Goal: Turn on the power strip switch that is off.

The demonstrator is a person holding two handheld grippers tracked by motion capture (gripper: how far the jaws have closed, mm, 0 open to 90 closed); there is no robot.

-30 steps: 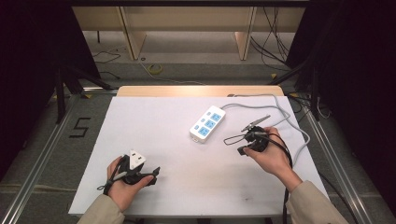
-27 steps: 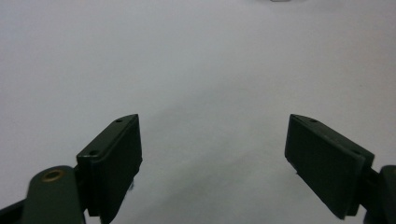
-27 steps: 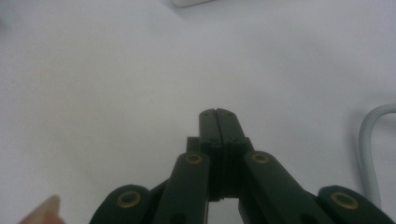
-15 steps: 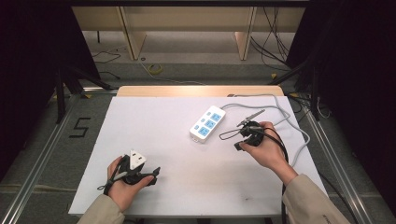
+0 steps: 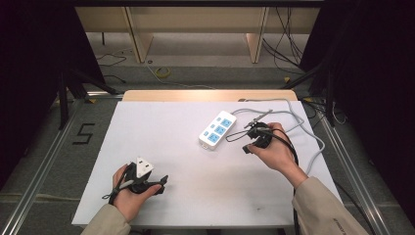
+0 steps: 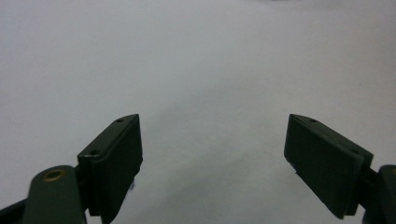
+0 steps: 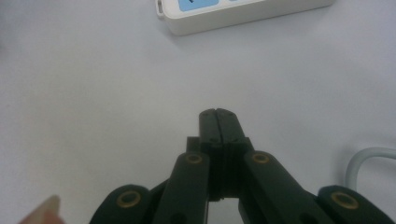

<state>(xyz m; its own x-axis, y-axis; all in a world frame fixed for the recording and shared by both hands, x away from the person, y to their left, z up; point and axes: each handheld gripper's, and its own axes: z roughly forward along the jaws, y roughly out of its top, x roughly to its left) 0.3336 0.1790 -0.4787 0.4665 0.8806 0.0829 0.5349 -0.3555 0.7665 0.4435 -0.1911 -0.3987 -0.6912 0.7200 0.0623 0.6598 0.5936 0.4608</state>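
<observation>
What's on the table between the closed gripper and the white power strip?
Nothing. In the right gripper view, only bare white table lies between the shut right gripper and the power strip.

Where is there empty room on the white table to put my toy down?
The far-left stretch of the table is bare, left of the power strip. So is the near middle, between the left tool and the right hand. It is crowded far right, where the strip's grey cable loops by the right tool.
</observation>
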